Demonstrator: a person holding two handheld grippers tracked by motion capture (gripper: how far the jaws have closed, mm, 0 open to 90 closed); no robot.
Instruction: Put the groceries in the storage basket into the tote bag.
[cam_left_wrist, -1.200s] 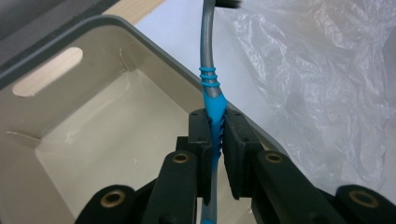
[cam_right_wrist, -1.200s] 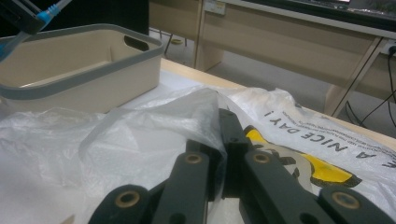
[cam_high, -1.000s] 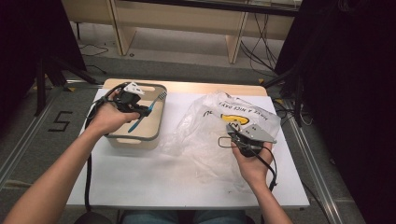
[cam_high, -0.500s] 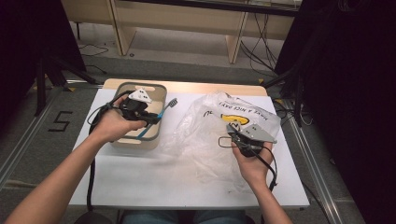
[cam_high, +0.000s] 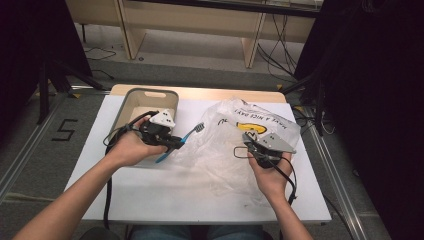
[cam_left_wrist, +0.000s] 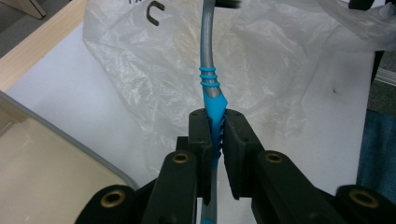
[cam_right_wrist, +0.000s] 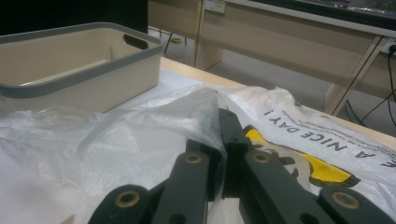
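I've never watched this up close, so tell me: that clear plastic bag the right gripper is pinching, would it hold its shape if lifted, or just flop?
The plastic bag would probably flop: it lies crumpled in soft folds. It looks thin and see-through, so likely very light. Where the right gripper pinches it, the film bunches, so it may slide or stretch rather than lift evenly.

left tool (cam_high: 172, 142), toothbrush (cam_high: 182, 140) carried from bin (cam_high: 131, 102) toward bag (cam_high: 235, 135)

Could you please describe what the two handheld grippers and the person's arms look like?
Both grippers, left and right, are black, each topped by a grey three-cornered plate and trailing a black cable. Their black fingers carry brass-coloured pivot pins. The forearms are bare, with no sleeves in view.
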